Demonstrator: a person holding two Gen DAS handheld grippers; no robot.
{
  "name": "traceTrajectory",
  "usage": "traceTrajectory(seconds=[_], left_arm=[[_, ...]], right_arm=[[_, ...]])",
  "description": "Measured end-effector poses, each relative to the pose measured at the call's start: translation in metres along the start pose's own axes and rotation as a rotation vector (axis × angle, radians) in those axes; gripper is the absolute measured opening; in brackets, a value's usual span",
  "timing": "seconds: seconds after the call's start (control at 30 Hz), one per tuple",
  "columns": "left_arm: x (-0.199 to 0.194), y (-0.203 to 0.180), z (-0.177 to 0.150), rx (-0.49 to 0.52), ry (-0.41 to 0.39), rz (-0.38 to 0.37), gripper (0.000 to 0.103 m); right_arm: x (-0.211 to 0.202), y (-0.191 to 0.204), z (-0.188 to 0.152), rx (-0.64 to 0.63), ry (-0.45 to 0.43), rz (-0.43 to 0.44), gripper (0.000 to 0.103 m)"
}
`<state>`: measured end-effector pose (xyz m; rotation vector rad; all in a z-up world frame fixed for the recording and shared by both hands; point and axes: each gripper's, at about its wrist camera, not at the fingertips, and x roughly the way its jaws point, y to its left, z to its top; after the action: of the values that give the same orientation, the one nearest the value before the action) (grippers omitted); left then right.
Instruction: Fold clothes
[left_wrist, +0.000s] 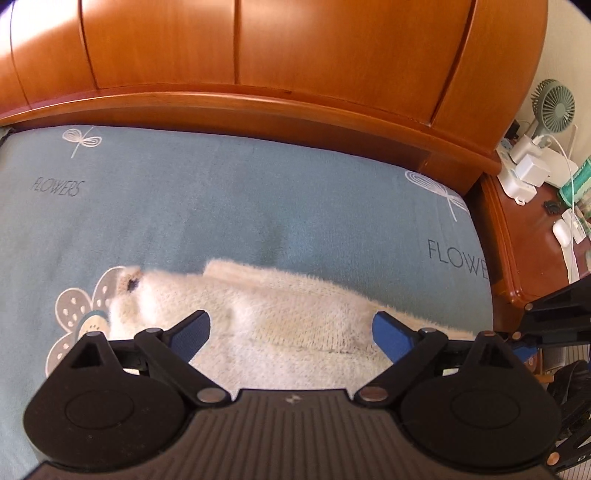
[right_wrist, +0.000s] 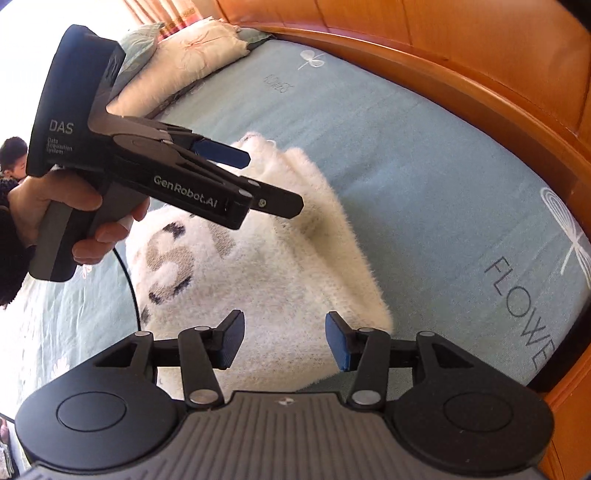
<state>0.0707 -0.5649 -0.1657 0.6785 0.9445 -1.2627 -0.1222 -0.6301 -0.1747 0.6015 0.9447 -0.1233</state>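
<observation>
White fuzzy sweater (right_wrist: 280, 258) is lying partly folded on the blue bed sheet (left_wrist: 258, 192), near the wooden headboard (left_wrist: 258, 55). Left tool (left_wrist: 291, 332) is hovering over it, jaws spread, pinching nothing. Right tool (right_wrist: 284, 341) is also standing spread above the near edge, empty. Seemingly between folds; next move is calling for gripping an edge and carrying it across.
</observation>
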Motion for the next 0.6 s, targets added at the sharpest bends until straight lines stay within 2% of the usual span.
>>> traceTrajectory(seconds=[0.13, 0.17, 0.23, 0.3, 0.4, 0.5, 0.57, 0.6], left_arm=[[-0.023, 0.014, -0.023, -0.038, 0.011, 0.037, 0.094], [-0.026, 0.017, -0.030, -0.054, 0.018, 0.042, 0.094], [-0.031, 0.024, -0.045, -0.085, 0.038, 0.051, 0.094], [-0.028, 0.031, -0.059, -0.125, 0.079, 0.076, 0.094], [-0.033, 0.035, -0.074, -0.145, 0.107, 0.132, 0.094], [-0.048, 0.038, -0.086, -0.204, 0.065, 0.084, 0.094], [-0.058, 0.041, -0.096, -0.251, 0.037, 0.043, 0.094], [-0.056, 0.040, -0.100, -0.263, 0.044, 0.038, 0.094]], right_arm=[[0.015, 0.021, -0.005, -0.055, 0.075, 0.107, 0.053], [0.021, 0.027, -0.009, -0.068, 0.094, 0.110, 0.054], [0.036, 0.036, -0.016, -0.100, 0.132, 0.073, 0.055], [0.055, 0.041, -0.025, -0.125, 0.201, -0.010, 0.055], [0.054, 0.051, -0.027, -0.130, 0.206, -0.037, 0.057], [0.040, 0.065, -0.022, -0.161, 0.176, -0.024, 0.057], [0.037, 0.074, -0.021, -0.175, 0.171, 0.008, 0.061], [0.037, 0.078, -0.022, -0.180, 0.175, 0.017, 0.062]])
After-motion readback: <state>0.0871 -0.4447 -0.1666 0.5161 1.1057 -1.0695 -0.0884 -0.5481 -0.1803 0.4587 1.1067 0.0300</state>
